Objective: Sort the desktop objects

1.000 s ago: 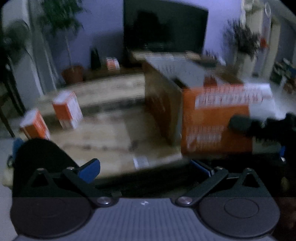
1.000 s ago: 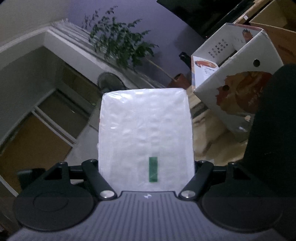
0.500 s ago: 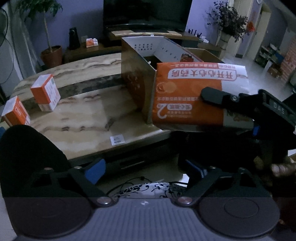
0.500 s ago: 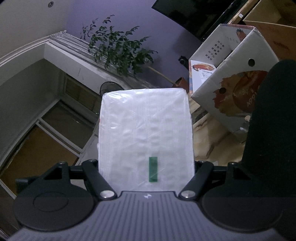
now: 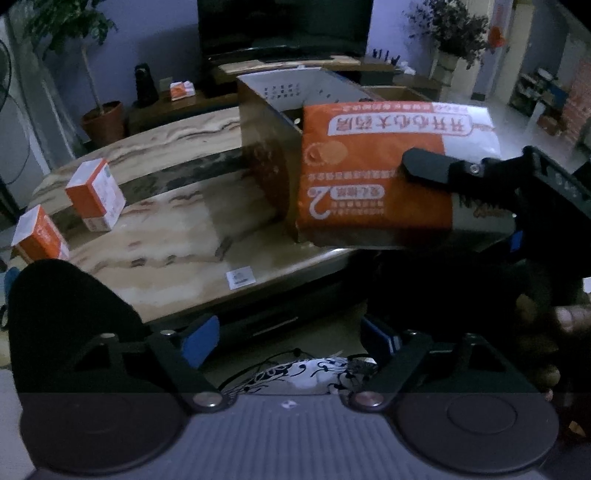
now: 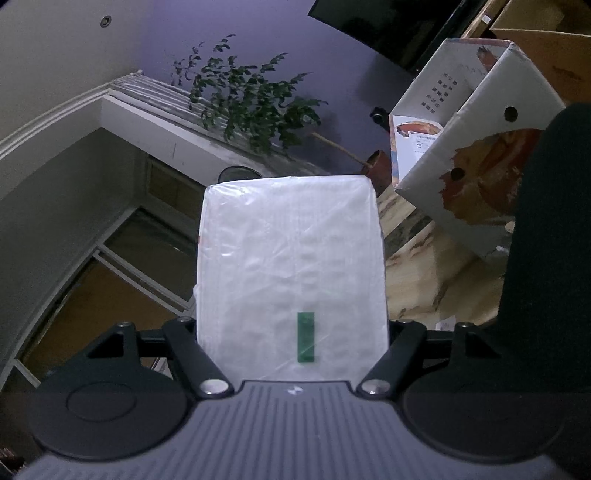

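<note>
My right gripper point(image 6: 291, 325) is shut on a soft pack of tissues point(image 6: 291, 251), whose white underside fills the space between its fingers. In the left wrist view the same pack point(image 5: 369, 177) shows its orange printed face, held just in front of an open cardboard box point(image 5: 266, 155) on the marble-patterned table point(image 5: 177, 243). One black finger point(image 5: 432, 170) lies across the top of the pack. My left gripper point(image 5: 291, 336) hangs below the table's front edge, its jaws closing with nothing between the blue pads. Two small orange-and-white boxes point(image 5: 94, 194) point(image 5: 37, 236) stand at the table's left end.
A white sticker point(image 5: 240, 277) lies near the table's front edge. Behind the table are a TV point(image 5: 284, 22) on a low cabinet and potted plants point(image 5: 99, 122). A hand point(image 5: 569, 321) grips the right tool. A dark rounded shape point(image 5: 66, 314) blocks the lower left.
The left wrist view has swung and gone from blurred to sharp, and the left jaws have narrowed a little. The right gripper still holds the pack near the box.
</note>
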Motion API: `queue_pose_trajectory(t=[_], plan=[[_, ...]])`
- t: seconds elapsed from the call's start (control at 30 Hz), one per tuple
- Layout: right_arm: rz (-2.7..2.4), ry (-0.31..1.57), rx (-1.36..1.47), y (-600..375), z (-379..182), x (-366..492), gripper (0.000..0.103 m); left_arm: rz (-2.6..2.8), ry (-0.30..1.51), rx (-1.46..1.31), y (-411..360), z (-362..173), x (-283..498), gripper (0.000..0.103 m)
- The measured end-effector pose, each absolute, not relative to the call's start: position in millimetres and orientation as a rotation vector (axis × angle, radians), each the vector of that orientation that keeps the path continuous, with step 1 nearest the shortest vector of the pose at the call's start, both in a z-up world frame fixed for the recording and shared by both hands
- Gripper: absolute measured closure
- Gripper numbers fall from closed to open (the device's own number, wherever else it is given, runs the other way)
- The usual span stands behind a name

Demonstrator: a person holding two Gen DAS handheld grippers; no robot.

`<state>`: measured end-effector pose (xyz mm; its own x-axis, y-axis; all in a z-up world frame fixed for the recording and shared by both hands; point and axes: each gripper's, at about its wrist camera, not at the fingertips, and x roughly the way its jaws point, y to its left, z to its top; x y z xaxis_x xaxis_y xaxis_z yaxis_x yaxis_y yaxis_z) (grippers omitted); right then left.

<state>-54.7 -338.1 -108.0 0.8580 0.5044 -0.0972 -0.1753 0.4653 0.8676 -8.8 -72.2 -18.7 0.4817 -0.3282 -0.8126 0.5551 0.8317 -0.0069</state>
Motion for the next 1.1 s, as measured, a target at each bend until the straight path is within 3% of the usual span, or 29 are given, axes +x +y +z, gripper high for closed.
queue_pose_trajectory(t=[0.23,0.6,0.77,1.1], plan=[[0.440,0.373,1.003,-336.7,-107.4,-54.5,0.028,-0.533,0.921,0.266,-71.4,-15.3,-9.1,0.027],[0.444,0.373,1.002,-336.8,-108.0,-54.7,0.028,-0.531,0.856,0.278,-76.1,-1.8,-22.1,0.028],[0.443,0.363,1.022,-338.8,-109.8,-55.9,0.028,-0.508,0.841,0.312,-79.9,-0.9,-26.3,0.039],[0.443,0.358,1.031,-340.1,-109.7,-56.3,0.028,-0.519,0.832,0.327,-81.3,1.1,-31.2,0.045]])
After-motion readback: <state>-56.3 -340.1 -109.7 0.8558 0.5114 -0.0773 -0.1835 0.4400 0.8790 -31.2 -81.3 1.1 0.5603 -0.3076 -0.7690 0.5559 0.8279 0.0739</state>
